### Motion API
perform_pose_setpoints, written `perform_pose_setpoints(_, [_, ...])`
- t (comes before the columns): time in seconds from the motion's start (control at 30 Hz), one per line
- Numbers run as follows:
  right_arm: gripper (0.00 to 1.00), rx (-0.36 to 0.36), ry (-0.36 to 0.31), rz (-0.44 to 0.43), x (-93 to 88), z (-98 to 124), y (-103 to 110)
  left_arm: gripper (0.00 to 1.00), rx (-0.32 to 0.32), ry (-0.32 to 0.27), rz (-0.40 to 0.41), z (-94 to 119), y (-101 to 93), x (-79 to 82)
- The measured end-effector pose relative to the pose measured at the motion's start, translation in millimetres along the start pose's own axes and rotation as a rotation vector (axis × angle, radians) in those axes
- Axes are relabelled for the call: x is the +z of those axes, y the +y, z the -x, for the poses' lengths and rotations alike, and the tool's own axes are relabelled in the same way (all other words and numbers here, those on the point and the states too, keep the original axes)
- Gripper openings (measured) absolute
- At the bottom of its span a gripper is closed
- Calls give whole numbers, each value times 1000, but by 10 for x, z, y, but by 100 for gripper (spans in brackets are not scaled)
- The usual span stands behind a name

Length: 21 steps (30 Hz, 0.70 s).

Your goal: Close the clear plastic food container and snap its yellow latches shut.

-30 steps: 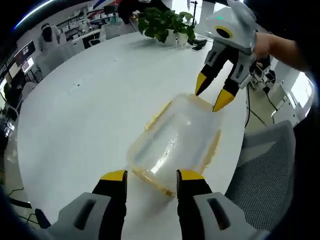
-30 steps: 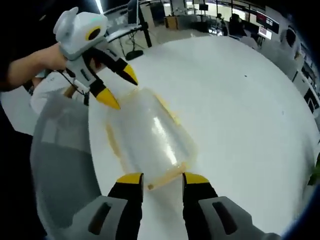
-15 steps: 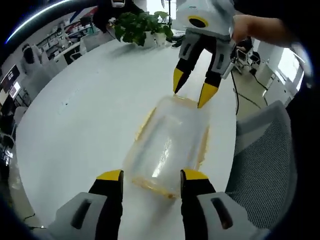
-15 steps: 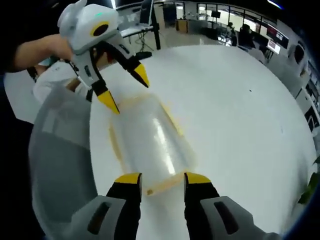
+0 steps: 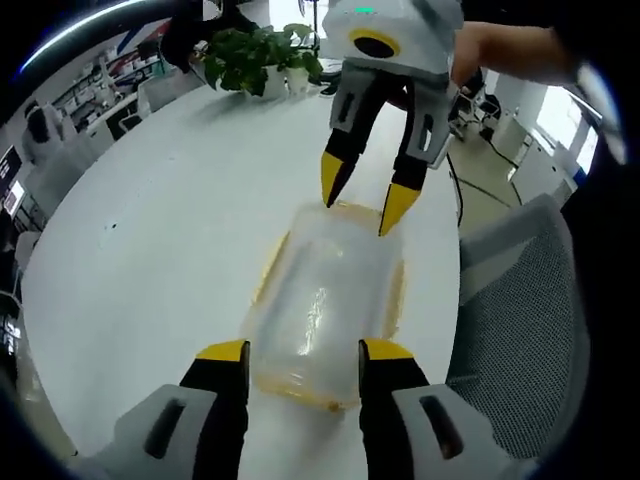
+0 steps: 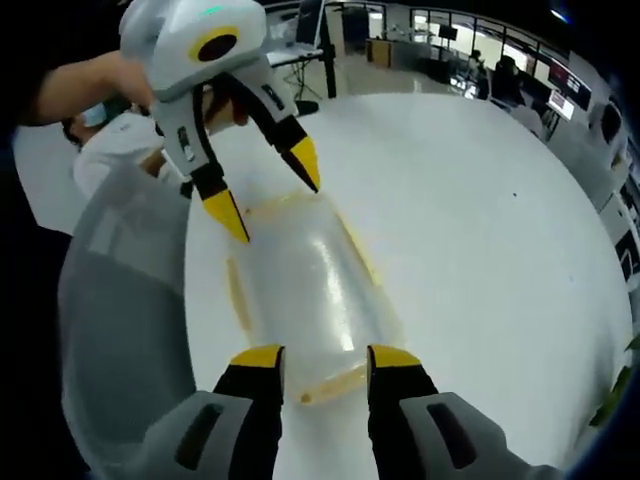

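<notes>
A clear plastic food container (image 5: 325, 295) with its lid on lies on the white round table (image 5: 170, 200), yellow latches along its edges. My left gripper (image 5: 300, 352) is open at the container's near short end, its yellow tips on either side of that end's latch (image 5: 300, 385). My right gripper (image 5: 360, 205) is open over the far short end. In the right gripper view the same container (image 6: 310, 290) lies between my right gripper (image 6: 325, 358), open at its near end latch (image 6: 335, 383), and my left gripper (image 6: 270, 195), open above the far end.
A grey mesh office chair (image 5: 510, 330) stands close to the table edge beside the container, also as the chair (image 6: 120, 320). A potted plant (image 5: 255, 55) stands at the table's far side. A person's hand (image 5: 500, 50) holds the right gripper. Desks and monitors fill the background.
Both views have shifted as the hands moved. The two grippers have lined up more squarely over the container's two short ends. The container itself lies where it was.
</notes>
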State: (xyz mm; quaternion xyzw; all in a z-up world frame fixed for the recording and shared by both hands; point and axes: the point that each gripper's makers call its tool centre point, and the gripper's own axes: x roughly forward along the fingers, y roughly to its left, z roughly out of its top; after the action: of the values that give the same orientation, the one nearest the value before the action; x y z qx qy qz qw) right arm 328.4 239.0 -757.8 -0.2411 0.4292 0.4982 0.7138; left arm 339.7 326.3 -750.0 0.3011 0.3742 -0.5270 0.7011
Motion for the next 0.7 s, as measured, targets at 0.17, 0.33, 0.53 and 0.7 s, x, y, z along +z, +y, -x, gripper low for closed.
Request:
perform_pose_setpoints(0.17, [29, -1, -7, 21, 59, -26, 9, 40, -16, -13, -3, -35, -24, 68])
perform_pose_setpoints(0.33, [29, 6, -10, 27, 107, -66, 16, 39, -26, -17, -10, -67, -49, 106])
perform_pose_setpoints(0.53, [29, 6, -19, 36, 167, -103, 22, 38, -45, -20, -23, -90, -93, 135])
perform_pose_setpoints(0.7, [29, 10, -31, 45, 234, -123, 26, 38, -55, -27, -30, -104, -110, 160])
